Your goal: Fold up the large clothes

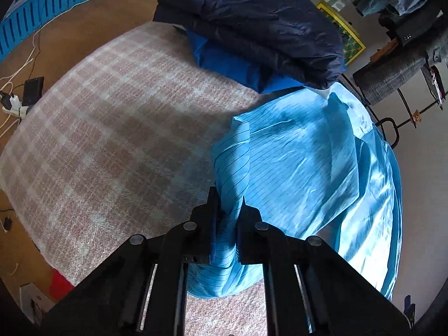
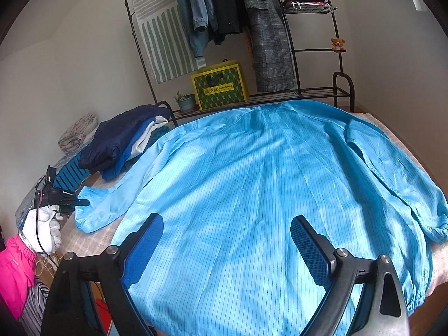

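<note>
The left gripper pinches the glossy pinstriped blue coat's bunched sleeve. The right gripper hovers over that coat, jaws wide, empty.

1. The light blue garment runs off the bottom edge of the right wrist view, so its lower hem cannot be seen; its right cuff is nearly cut by the right edge.
2. In the left wrist view the sleeve disappears between the jaws of the left gripper; the cuff end below is partly covered by the black frame.
3. The folded pile is cut by the top edge; how many pieces lie in it cannot be told.
4. The gloved hand is clipped near the left edge; the lettering on the yellow box is too small to read.
</note>
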{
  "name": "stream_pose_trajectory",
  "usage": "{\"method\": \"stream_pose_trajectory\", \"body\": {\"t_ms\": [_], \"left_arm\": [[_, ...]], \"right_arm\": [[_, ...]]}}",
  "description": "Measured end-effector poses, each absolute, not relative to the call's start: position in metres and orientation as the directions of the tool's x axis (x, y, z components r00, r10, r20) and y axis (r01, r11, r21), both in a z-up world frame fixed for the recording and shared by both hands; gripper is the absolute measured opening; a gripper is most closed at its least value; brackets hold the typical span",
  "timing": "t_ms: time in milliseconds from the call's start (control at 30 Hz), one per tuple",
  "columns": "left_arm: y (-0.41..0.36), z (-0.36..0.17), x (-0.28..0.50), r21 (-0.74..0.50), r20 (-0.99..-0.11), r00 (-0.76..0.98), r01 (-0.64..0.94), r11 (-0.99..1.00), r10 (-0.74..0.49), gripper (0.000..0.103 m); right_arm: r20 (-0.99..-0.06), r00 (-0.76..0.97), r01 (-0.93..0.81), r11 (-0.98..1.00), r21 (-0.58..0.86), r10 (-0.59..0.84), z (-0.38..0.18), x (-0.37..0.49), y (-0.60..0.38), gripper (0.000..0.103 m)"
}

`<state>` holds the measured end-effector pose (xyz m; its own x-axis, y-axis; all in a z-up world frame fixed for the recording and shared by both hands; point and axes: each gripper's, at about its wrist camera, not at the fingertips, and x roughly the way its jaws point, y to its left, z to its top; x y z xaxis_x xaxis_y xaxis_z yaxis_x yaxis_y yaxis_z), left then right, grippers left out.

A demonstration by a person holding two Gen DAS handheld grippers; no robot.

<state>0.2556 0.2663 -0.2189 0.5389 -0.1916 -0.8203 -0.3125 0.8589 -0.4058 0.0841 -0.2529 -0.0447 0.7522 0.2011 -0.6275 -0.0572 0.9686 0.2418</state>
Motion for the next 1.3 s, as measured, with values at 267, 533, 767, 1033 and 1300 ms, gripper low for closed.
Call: {"method": "stream_pose_trajectory", "body": {"t_ms": [267, 533, 767, 1033, 1300], "left_arm": [[0.156, -0.133, 0.230, -0.463, -0.650, 0.652, 0.067, 0.884, -0.390, 0.007], [0.040, -0.138, 0.204, -0.483, -0.655, 0.418, 0.408, 0.775, -0.629, 0.007], [-0.001, -0.169, 0.177, -0.395, -0.744, 0.292, 0.534, 0.747, -0.601, 0.007], [0.022, -0.173, 0.155, -0.389, -0.741, 0.290, 0.549, 0.740, -0.605, 0.007], [0.028, -0.178, 0.157, -0.383, -0.759, 0.280, 0.538, 0.750, -0.588, 0.007]], "right_arm": [[-0.702, 0.632, -0.090, 0.931, 0.354, 0.329, -0.053, 0.119, -0.251, 0.069], [-0.715, 0.563, -0.151, 0.902, 0.404, 0.414, -0.035, 0.191, -0.253, 0.061], [-0.702, 0.485, -0.163, 0.842, 0.514, 0.522, -0.051, 0.272, -0.236, 0.058], [-0.774, 0.353, 0.001, 0.827, 0.562, 0.526, -0.140, 0.327, -0.216, 0.057], [-0.691, 0.312, 0.000, 0.728, 0.686, 0.652, -0.171, 0.333, -0.194, 0.000]]}}
